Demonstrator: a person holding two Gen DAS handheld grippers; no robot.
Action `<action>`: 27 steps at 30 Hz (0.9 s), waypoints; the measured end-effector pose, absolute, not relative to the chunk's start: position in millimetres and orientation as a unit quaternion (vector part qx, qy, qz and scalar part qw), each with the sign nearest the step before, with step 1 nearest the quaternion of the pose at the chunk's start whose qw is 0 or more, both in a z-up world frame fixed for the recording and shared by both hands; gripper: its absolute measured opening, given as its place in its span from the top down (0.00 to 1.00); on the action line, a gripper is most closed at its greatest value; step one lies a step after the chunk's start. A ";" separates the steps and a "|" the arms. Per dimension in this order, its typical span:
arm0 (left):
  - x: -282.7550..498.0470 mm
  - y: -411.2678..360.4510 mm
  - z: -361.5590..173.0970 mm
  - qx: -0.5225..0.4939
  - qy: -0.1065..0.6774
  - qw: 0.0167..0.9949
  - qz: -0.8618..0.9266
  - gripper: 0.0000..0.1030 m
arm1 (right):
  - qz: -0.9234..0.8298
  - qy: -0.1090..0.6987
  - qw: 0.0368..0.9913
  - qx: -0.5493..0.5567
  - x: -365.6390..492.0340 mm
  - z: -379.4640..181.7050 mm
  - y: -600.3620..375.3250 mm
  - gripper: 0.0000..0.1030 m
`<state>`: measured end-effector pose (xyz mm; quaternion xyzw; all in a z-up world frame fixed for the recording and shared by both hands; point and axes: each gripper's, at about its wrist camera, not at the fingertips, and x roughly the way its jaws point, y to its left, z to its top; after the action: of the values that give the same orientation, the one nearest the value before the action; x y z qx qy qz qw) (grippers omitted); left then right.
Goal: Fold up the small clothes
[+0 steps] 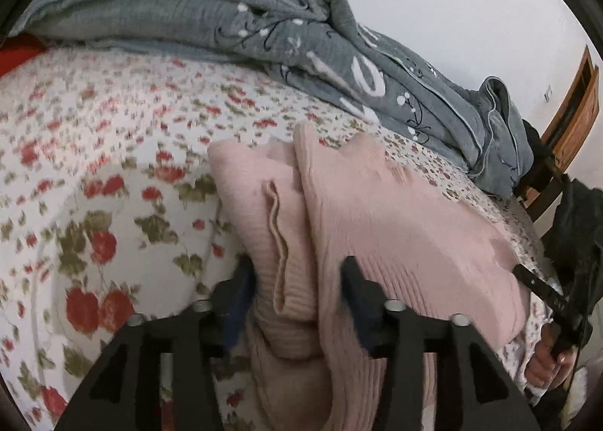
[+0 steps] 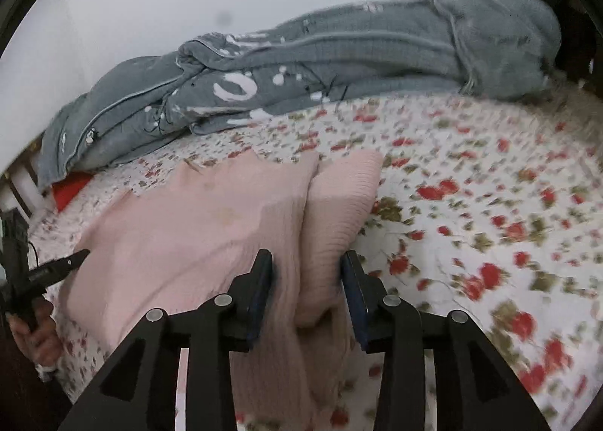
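A pink sweater (image 1: 377,212) is lying partly folded on a floral bedspread (image 1: 113,152), with a grey quilt (image 1: 264,35) bunched along the far side against the wall. The left gripper (image 1: 297,276) is sitting at the sweater's near edge with its jaws partly open, a ribbed fold of the knit bulging between them, the pads looking loose on it rather than pinching. The right gripper (image 2: 307,272) is likewise standing partly open astride the sweater's other near edge, fabric running between its fingers (image 2: 264,272) without being clamped, though blur is making contact hard to judge.
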<state>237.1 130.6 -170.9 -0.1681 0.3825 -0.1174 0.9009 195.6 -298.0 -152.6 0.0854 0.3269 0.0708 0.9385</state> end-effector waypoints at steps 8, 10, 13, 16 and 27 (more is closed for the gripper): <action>241.3 125.2 -175.6 -0.178 0.393 0.895 -0.112 0.42 | 0.109 0.270 0.956 -0.026 152.4 -132.2 -198.9 0.55; 241.4 123.5 -174.3 -0.174 0.396 0.895 -0.111 0.42 | 0.120 0.278 0.951 -0.060 154.9 -142.3 -165.6 0.56; 239.2 125.0 -171.2 -0.169 0.405 0.890 -0.122 0.42 | 0.079 0.281 0.950 -0.109 168.6 -159.0 -132.6 0.56; 234.8 128.7 -168.4 -0.169 0.407 0.887 -0.138 0.42 | 0.047 0.286 0.949 -0.123 187.8 -169.5 -118.7 0.56; 244.1 123.5 -172.3 -0.158 0.417 0.883 -0.142 0.41 | 0.029 0.321 0.939 -0.118 179.1 -172.9 -112.1 0.60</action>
<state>244.1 123.5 -172.3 -0.1577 0.4175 -0.1425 0.8835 179.1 -112.1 -172.9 -0.1182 0.3210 0.0291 0.9392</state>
